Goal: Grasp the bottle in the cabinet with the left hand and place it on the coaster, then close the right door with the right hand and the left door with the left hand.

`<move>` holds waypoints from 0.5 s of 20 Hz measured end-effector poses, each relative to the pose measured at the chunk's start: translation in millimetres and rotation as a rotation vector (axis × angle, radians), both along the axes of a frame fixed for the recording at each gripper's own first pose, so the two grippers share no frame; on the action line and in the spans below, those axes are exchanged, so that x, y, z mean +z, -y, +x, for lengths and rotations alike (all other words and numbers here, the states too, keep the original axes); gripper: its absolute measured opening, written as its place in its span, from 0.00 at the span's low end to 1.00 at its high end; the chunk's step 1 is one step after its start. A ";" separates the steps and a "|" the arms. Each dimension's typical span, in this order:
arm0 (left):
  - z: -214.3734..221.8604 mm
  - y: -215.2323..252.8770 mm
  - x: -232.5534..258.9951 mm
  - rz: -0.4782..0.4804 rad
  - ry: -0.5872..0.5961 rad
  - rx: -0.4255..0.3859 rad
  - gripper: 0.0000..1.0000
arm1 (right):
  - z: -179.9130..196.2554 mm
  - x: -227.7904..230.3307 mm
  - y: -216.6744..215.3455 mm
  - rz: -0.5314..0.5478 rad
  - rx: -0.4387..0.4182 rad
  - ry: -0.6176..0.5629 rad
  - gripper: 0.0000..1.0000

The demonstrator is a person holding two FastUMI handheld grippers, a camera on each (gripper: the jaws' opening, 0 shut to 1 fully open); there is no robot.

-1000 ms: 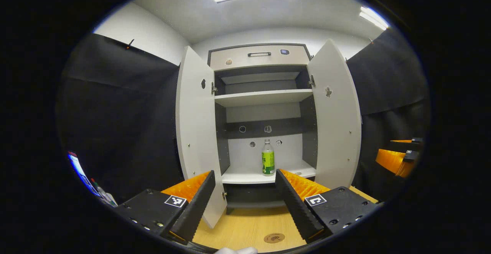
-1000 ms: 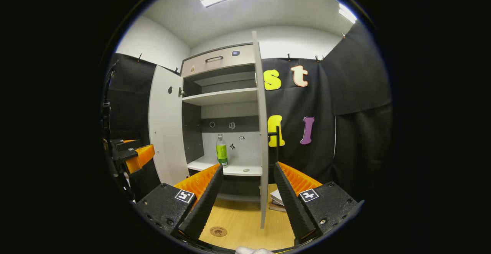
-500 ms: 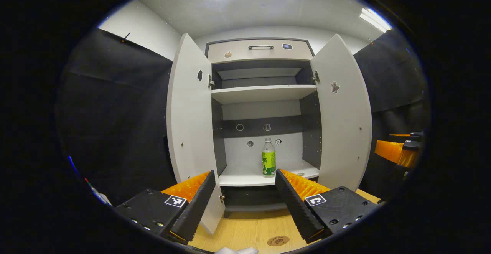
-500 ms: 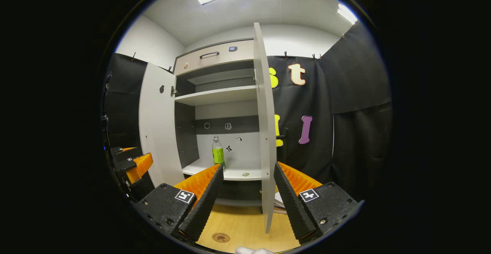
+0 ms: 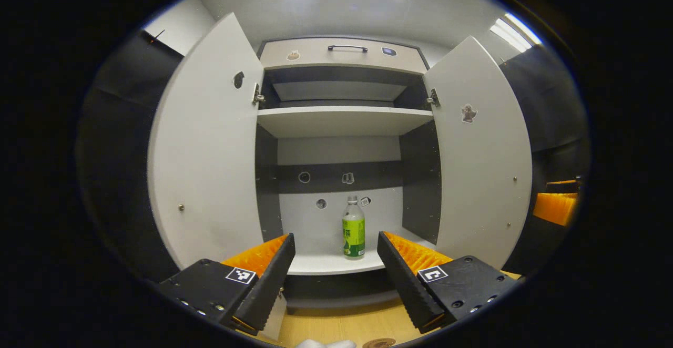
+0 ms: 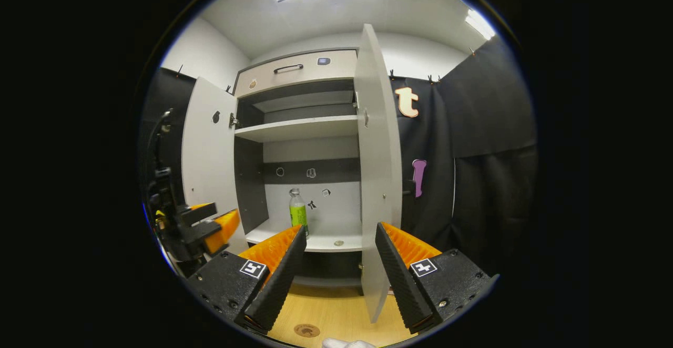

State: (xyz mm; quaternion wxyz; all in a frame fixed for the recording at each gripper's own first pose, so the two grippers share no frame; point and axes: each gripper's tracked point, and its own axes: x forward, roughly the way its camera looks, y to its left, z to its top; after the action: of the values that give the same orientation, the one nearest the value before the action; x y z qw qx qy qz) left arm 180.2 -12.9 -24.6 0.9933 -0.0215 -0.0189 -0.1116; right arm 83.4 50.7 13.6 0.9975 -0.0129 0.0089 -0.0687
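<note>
Facing the clear plastic bottle with green label (image 5: pixel 354 227) on the cabinet's lower shelf (image 5: pixel 326 264), the left claw (image 5: pixel 334 269) gapes wide, empty. A skewed approach could topple the upright bottle. The right claw (image 6: pixel 336 264) also stands open, holding nothing.

Matt white cabinet (image 5: pixel 210 143), pale wood-grain table (image 6: pixel 336 314), and a seemingly clear plastic bottle (image 5: pixel 354 228).

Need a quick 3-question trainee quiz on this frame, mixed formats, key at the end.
1. True or false: the bottle stands upright on the cabinet's lower shelf.
2. The left gripper is: A) open, short of the bottle; B) shut on the bottle; C) pushing a door.
3. Fill in: both cabinet doors, left door and right door, are ____.

Key: 1 true; 2 A; 3 open.
</note>
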 end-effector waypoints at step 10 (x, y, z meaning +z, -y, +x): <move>170.3 61.2 -8.1 -0.045 0.033 -0.018 0.96 | 11.3 -4.6 -16.5 -0.091 -0.058 -0.055 0.82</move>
State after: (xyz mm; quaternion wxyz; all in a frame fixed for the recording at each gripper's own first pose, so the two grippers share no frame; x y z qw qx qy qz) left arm 350.5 -74.1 -32.7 0.9911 -0.0421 -0.0375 -0.1204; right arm 94.7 67.2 9.0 0.9929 -0.0599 0.0338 -0.0976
